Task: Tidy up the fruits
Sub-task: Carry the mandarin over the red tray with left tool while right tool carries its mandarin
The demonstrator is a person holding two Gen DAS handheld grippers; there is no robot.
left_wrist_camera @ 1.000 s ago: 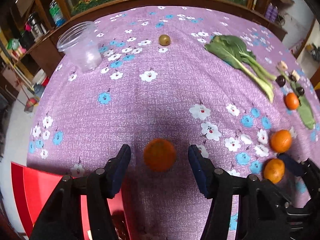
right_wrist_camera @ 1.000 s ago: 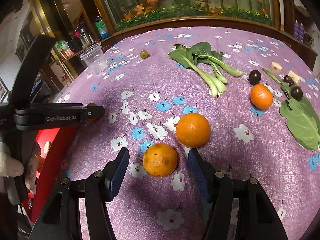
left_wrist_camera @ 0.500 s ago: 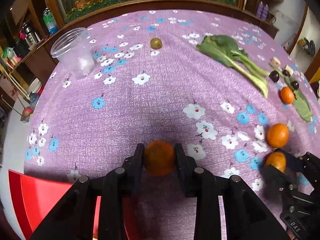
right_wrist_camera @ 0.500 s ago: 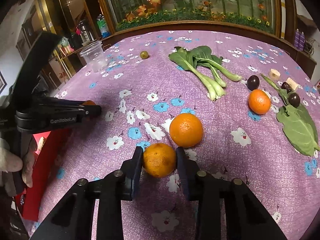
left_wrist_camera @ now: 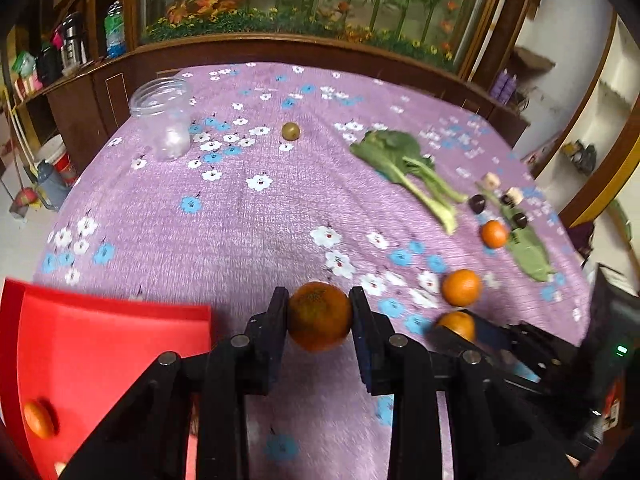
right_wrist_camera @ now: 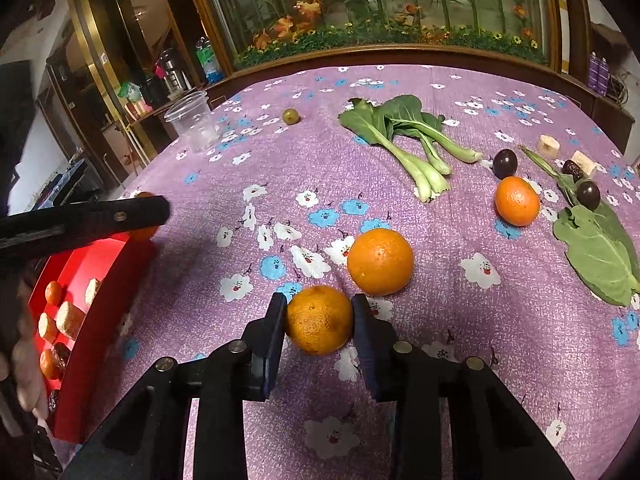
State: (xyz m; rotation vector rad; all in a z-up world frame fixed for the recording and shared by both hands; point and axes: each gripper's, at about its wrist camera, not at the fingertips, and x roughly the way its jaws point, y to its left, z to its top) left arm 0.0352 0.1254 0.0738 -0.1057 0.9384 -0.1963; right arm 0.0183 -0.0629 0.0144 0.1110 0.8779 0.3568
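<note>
My left gripper (left_wrist_camera: 319,316) is shut on a dark orange tangerine (left_wrist_camera: 319,317) and holds it lifted above the purple cloth, next to the red tray (left_wrist_camera: 100,356). My right gripper (right_wrist_camera: 319,320) is shut on another tangerine (right_wrist_camera: 319,320) beside a bigger orange (right_wrist_camera: 380,261). The left gripper (right_wrist_camera: 138,216) also shows in the right wrist view, over the red tray (right_wrist_camera: 96,308), which holds small oranges and pale pieces. A third orange (right_wrist_camera: 517,201) lies at the right.
On the flowered cloth lie bok choy (right_wrist_camera: 404,136), a green leaf (right_wrist_camera: 600,252), dark plums (right_wrist_camera: 505,163), pale banana pieces (right_wrist_camera: 548,145), a small green fruit (right_wrist_camera: 291,115) and a clear plastic cup (right_wrist_camera: 194,122). A wooden ledge (right_wrist_camera: 400,54) borders the far side.
Both grippers went from open around their tangerines to shut on them. The left gripper has lifted its tangerine and the red tray now shows larger at its left.
</note>
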